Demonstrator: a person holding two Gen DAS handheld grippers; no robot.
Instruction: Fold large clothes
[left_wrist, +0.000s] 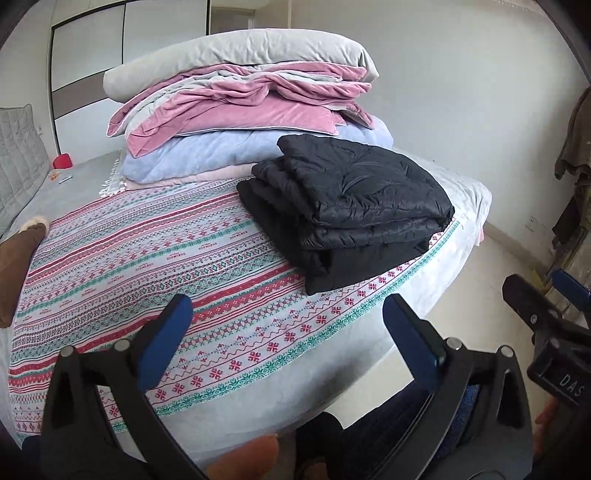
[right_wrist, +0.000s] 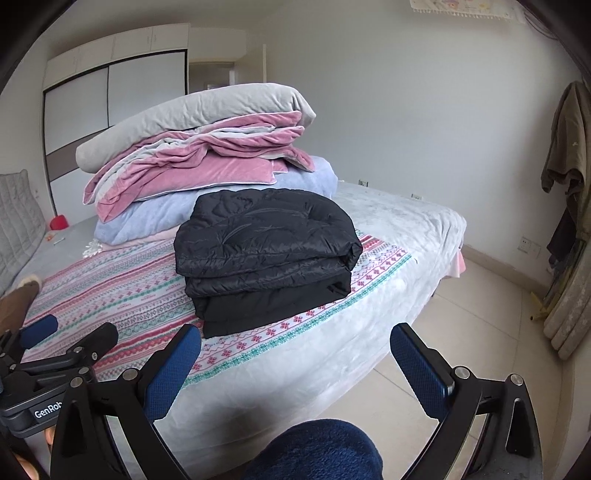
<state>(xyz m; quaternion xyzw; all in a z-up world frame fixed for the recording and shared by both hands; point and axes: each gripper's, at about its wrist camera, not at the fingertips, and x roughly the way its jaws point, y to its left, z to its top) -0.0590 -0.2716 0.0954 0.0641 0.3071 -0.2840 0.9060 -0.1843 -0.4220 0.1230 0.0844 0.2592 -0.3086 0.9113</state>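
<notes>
Since the black jacket (right_wrist: 267, 254) already lies folded square on the bed (right_wrist: 406, 221), the left claw (left_wrist: 288, 339) and right claw (right_wrist: 295, 369) hover near, wide open, empty.

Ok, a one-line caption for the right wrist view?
Folded black jacket on the patterned bedspread, stacked quilts behind, open right gripper empty.

— What's on my feed besides the job itself?

— I see a bed (right_wrist: 402, 229) under a pale grey cover, with a patterned red-and-green blanket (left_wrist: 155, 258) spread across it. At the far side, a stack of quilts (right_wrist: 192, 170): grey on top, pink, then light blue.

— Anything else?

— A small red object (left_wrist: 62, 161) near the quilted headboard (left_wrist: 18, 166), a sliding-door wardrobe (right_wrist: 110, 110) behind, and clothes hanging (right_wrist: 569, 147) by the right wall.
</notes>
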